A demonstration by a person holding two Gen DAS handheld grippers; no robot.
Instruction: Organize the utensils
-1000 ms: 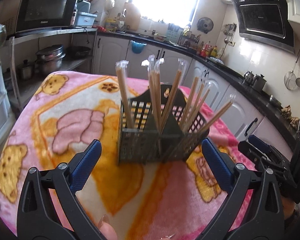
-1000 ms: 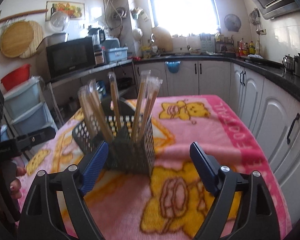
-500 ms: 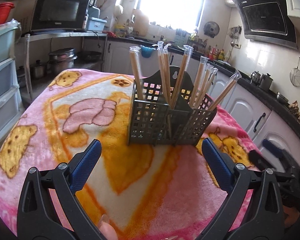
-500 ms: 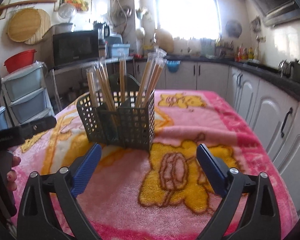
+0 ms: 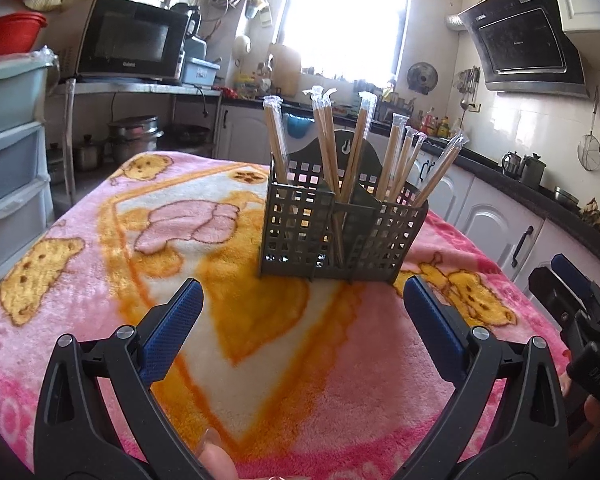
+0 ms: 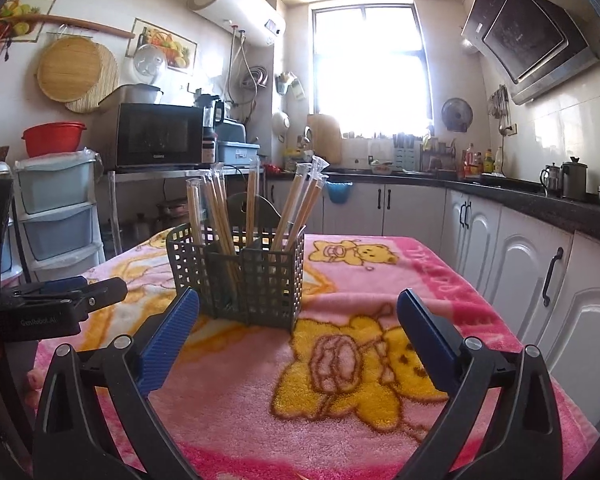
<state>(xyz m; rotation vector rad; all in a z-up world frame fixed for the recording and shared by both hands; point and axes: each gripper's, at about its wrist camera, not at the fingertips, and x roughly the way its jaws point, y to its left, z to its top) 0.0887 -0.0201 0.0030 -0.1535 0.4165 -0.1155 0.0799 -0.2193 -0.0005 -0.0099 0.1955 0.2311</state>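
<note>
A dark grey lattice utensil caddy [image 5: 342,232] stands upright on the pink bear blanket [image 5: 100,272]; it also shows in the right wrist view [image 6: 252,276]. Several plastic-wrapped wooden chopstick pairs [image 5: 356,144] stand in its compartments, leaning outward, and show in the right wrist view [image 6: 300,208] too. My left gripper [image 5: 300,312] is open and empty, low over the blanket a short way in front of the caddy. My right gripper [image 6: 298,324] is open and empty, in front of the caddy's right corner. Each gripper shows in the other's view, the right [image 5: 572,304] and the left [image 6: 60,300].
The blanket [image 6: 380,360] covers a table whose edge drops off at the right toward white cabinets [image 6: 520,264]. Stacked plastic drawers [image 5: 8,152] and a shelf with a microwave [image 5: 128,40] and pots stand at the left. A counter runs along the back wall.
Both grippers have drawn back and lowered from the caddy, which now looks smaller and farther off. Both stayed open and empty. The caddy and chopsticks have not moved.
</note>
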